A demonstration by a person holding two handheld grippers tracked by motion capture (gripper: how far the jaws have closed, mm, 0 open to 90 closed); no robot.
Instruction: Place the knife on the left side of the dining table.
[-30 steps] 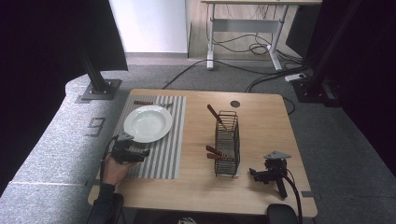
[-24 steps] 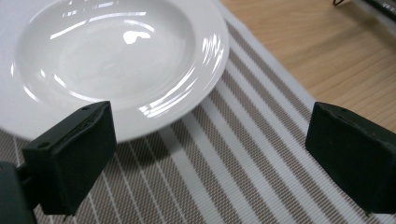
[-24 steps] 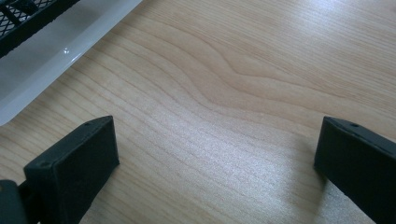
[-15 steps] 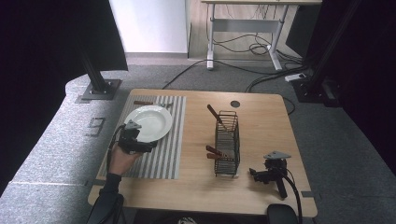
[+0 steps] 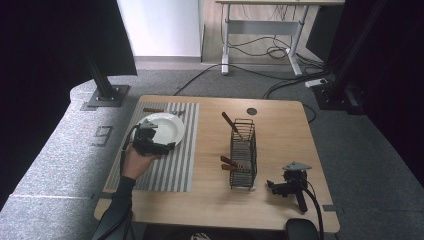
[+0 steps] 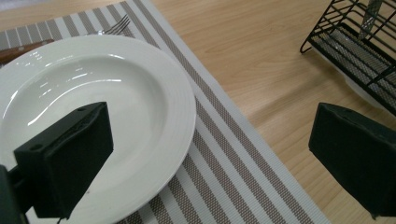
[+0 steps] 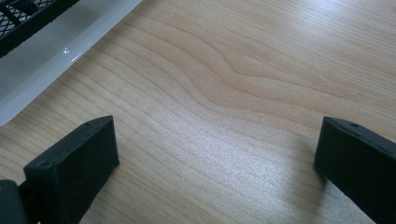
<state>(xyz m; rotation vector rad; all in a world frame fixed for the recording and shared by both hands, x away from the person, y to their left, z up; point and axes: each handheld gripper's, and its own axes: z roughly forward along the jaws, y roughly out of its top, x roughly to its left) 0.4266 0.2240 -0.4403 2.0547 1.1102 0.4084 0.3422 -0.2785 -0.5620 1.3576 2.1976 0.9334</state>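
Note:
A white plate rests on a striped placemat at the table's left. A hand holds my left gripper over the plate's near rim, jaws open and empty, one above the plate and one above the bare wood. My right gripper lies on the table at the front right beside a black wire basket, open with only wood between its jaws. Wooden-handled cutlery sits in the basket.
A fork and a wooden handle lie on the mat behind the plate. A white tray edges the basket's base. A round cable hole sits at the table's back. Desk legs and cables are on the floor beyond.
The hand has carried my left gripper forward and to the right, from the mat's near left edge up to the plate's rim. The right gripper has stayed put.

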